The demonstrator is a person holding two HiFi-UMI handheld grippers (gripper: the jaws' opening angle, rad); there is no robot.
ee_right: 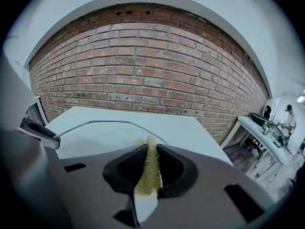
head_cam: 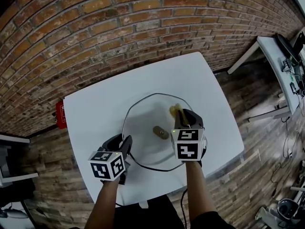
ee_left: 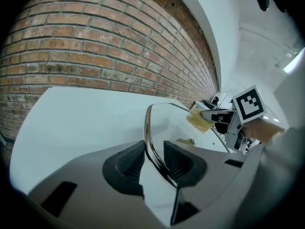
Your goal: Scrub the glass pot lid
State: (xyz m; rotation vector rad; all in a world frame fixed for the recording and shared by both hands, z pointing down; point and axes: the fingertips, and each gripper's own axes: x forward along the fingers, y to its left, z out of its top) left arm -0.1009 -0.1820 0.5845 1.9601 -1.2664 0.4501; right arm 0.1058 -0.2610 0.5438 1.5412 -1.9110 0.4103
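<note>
1. The glass pot lid (head_cam: 143,123) is showing clear, glossy glass, its metal rim (ee_left: 148,132) gleaming.
2. The yellow scrub pad (ee_right: 149,171) is looking rough and fibrous.
3. The white table (head_cam: 95,109) is appearing smooth and matt.
4. The far brick wall (head_cam: 95,27) is looking coarse.

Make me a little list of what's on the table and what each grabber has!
Table: white table, beside a brick wall
On it: glass pot lid, with a knob in its middle
Left gripper: closed on the lid's near rim
Right gripper: closed on a yellow scrub pad
Pad's place: at the lid's far side; whether it touches the glass, can't tell
</note>
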